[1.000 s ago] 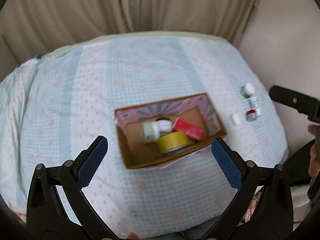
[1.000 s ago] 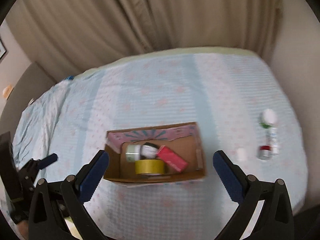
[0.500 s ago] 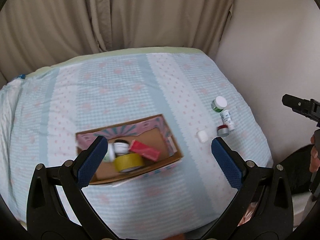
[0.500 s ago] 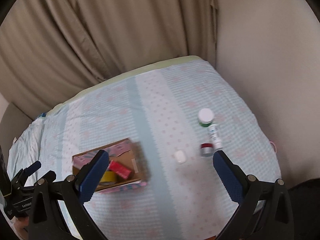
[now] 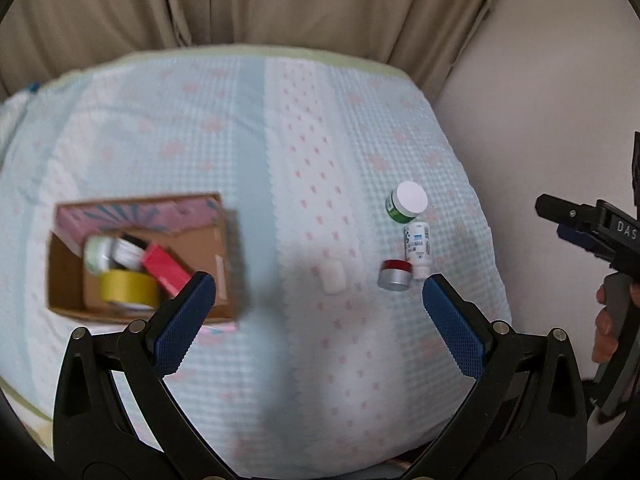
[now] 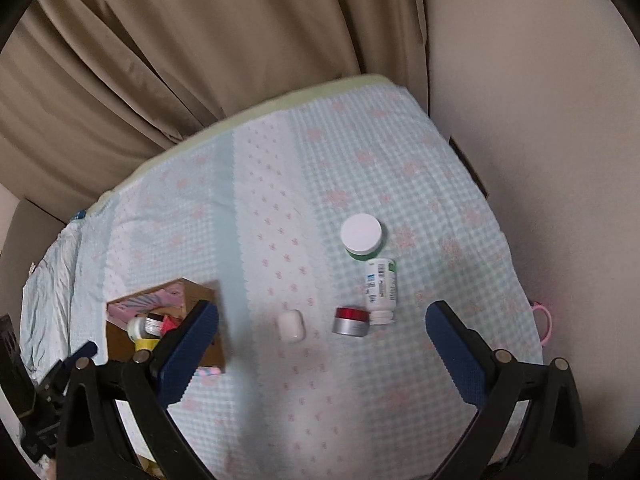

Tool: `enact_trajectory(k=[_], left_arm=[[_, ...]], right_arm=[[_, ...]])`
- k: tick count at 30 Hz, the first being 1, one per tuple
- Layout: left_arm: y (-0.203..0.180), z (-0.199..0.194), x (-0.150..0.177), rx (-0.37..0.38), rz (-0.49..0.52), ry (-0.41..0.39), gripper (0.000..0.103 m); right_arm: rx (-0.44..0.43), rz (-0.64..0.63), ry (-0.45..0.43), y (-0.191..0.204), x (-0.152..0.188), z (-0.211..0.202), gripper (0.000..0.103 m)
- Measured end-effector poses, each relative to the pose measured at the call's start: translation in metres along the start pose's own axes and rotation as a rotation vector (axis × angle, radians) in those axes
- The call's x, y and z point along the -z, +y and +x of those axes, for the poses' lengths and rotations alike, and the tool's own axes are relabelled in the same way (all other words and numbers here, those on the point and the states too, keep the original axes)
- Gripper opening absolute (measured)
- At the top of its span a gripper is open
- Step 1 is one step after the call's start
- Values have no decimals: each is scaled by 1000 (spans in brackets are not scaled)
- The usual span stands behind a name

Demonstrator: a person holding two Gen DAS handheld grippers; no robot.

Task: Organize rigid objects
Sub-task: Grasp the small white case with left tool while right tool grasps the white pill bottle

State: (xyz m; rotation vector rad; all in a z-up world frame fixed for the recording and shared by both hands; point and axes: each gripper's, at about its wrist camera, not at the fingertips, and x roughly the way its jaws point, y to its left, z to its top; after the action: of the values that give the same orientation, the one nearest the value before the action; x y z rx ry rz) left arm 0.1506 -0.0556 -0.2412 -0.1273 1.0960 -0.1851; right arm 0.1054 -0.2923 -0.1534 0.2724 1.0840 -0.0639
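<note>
A cardboard box (image 5: 68, 280) (image 6: 206, 298) sits on the left of the bed, holding a yellow tape roll (image 5: 128, 290), a red box (image 5: 166, 270) and jars. Loose on the bedspread to the right lie a white-lidded green jar (image 5: 406, 202) (image 6: 361, 236), a white bottle on its side (image 5: 417, 248) (image 6: 382, 288), a red-and-silver tin (image 5: 395, 275) (image 6: 351, 321) and a small white case (image 5: 334, 279) (image 6: 291, 325). My left gripper (image 5: 318, 294) and my right gripper (image 6: 322, 322) both hover open above the bed, holding nothing.
Beige curtains (image 5: 280, 4) hang behind the bed and a pale wall (image 5: 540, 120) runs along its right edge. A hand (image 5: 608, 320) holds the other gripper at the right of the left wrist view. A pink loop (image 6: 545, 322) lies off the bed's right side.
Both views have swung right: the box has slid to the left of frame and the loose jars, bottle, tin and case now lie centred ahead. Both grippers stay open.
</note>
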Motion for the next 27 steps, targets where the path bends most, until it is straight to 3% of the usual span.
enact_trajectory(k=[13,16,19,24,27], left_arm=[[-11,172,30,-84,-120,117,102],[-11,209,42,-119,-138,137,98],[-12,241,49,-139,-144,157,90],[-13,277,55,-172,-133,189,82],[-12,294,56,-184,-146,218,78]], right_arm=[[9,53,193,-57,-8,146,96],[36,26,223,-60,-5,177,95],[63,-7,258,-64,0,210,88],[91,-36,296,-67,5,249,87],[96,-31,328,-69,7,264,75]])
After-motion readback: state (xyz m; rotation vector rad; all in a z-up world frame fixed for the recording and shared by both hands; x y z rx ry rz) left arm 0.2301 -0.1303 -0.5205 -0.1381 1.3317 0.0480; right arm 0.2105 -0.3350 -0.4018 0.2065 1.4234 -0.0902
